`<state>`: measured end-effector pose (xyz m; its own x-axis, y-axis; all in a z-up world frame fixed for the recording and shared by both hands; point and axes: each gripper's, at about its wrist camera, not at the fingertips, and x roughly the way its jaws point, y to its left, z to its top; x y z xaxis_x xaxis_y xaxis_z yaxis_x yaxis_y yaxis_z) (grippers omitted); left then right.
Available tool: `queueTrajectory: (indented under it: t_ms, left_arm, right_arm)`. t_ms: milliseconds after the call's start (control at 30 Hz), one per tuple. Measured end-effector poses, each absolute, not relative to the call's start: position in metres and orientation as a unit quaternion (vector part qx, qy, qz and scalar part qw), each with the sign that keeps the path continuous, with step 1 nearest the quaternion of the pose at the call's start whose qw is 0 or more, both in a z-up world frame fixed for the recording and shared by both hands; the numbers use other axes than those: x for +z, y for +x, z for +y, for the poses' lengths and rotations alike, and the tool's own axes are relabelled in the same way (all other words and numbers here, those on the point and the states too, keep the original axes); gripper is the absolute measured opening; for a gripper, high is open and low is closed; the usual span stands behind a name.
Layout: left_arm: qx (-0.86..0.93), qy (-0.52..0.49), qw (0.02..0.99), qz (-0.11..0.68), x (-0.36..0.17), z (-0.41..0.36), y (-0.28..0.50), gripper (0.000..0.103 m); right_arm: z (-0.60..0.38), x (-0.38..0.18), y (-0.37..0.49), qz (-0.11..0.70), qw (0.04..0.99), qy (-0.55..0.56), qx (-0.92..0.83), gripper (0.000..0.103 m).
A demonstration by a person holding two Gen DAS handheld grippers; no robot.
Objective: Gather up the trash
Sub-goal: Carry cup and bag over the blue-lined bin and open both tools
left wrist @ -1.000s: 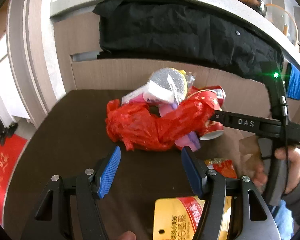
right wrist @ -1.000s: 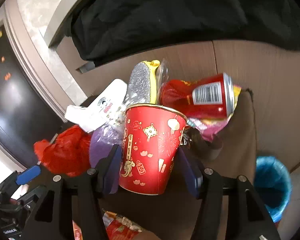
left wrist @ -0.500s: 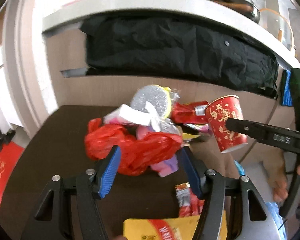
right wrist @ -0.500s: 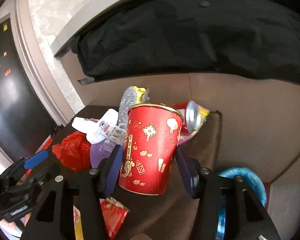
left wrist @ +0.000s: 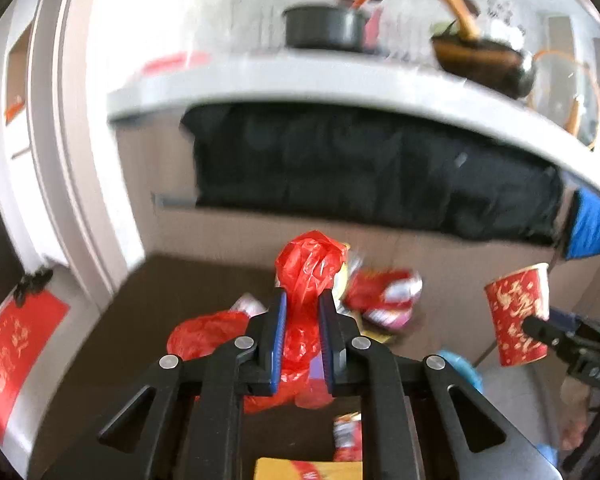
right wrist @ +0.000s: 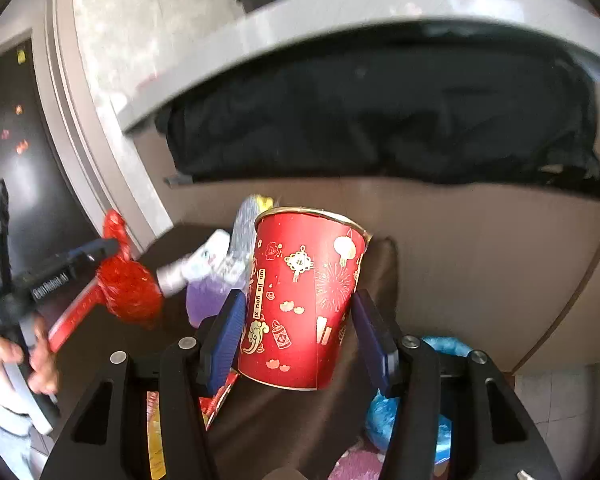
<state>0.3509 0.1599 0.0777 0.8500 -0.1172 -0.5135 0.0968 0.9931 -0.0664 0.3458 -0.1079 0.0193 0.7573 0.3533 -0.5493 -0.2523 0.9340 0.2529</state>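
Observation:
My left gripper (left wrist: 302,312) is shut on a crumpled red plastic bag (left wrist: 310,268) and holds it above the dark table (left wrist: 148,312); it also shows in the right wrist view (right wrist: 126,284). My right gripper (right wrist: 298,320) is shut on an upright red paper cup (right wrist: 304,300) with gold prints, lifted above the table's right end; the cup also shows in the left wrist view (left wrist: 518,314). A pile of trash remains on the table: a red can (left wrist: 384,292), a silver pouch (right wrist: 244,232), white and purple wrappers (right wrist: 208,276).
A blue-lined bin (right wrist: 416,400) stands on the floor below the table's right end. A black cloth (left wrist: 360,172) hangs under a grey counter (left wrist: 340,80) with pots. A yellow-red packet (left wrist: 308,470) lies at the table's near edge.
My left gripper has shut on the red bag and lifted it. My right gripper has carried the cup up and to the right, away from the pile.

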Motion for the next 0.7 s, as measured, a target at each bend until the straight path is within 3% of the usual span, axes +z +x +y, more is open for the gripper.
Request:
queueTrajectory:
  t_ms: [200,333,467,700]
  left_arm:
    - [-0.147,-0.039,0.959,0.238,0.142,0.093,0.329,0.016]
    - [-0.216,-0.063,0.941,0.252,0.145,0.032,0.331,0.016]
    - [-0.284,-0.096,0.902,0.310,0.104,-0.030,0.349,0.016]
    - [-0.294,-0.147,0.835,0.441,-0.039,-0.098,0.413,0.016]
  right_arm:
    - [-0.172,0.054,0.314,0.264,0.952,0.084,0.131,0.051]
    - [-0.216,0.057,0.299,0.256,0.958,0.079,0.099,0.051]
    - [-0.258,0.037,0.294,0.270,0.957,0.082,0.069,0.051]
    - [-0.298,-0.049,0.315,0.341,0.933,0.103,0.053,0.051]
